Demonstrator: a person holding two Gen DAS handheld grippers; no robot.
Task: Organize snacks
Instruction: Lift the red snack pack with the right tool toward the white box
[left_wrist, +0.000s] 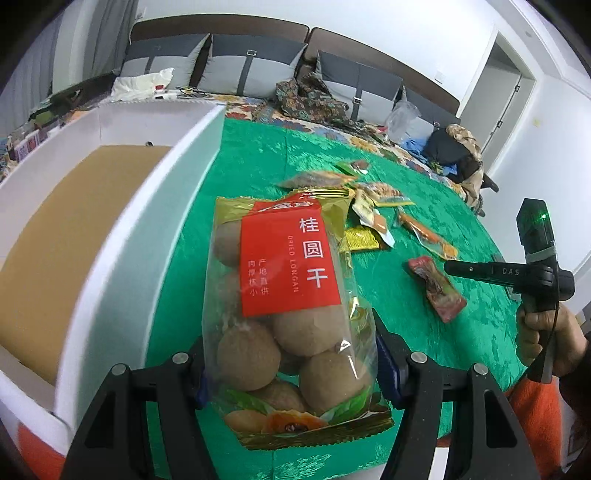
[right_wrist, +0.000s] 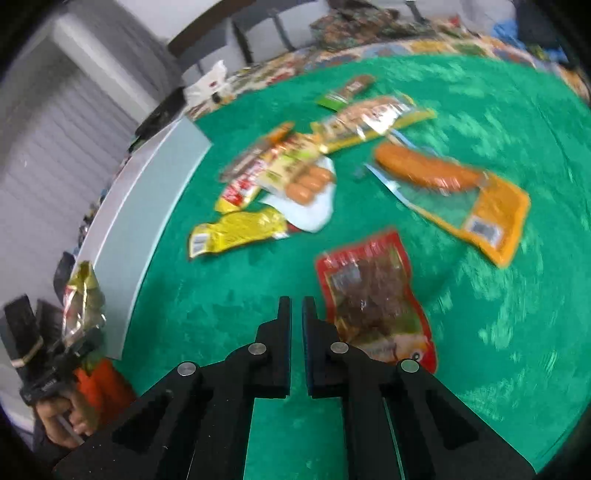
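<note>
Left hand-held gripper (left_wrist: 291, 369) clamps dried longan bag (left_wrist: 288, 314) beside white box (left_wrist: 122, 236) at nine o'clock; right hand-held gripper (right_wrist: 296, 306) shut, empty, red jerky packet (right_wrist: 373, 295) at two o'clock.

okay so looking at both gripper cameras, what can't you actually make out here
- Left wrist view: most of the white box interior, hidden by its near wall.
- Left wrist view: cloth behind the dried longan bag.
- Right wrist view: print on the red packet and sausage packet, blurred.
</note>
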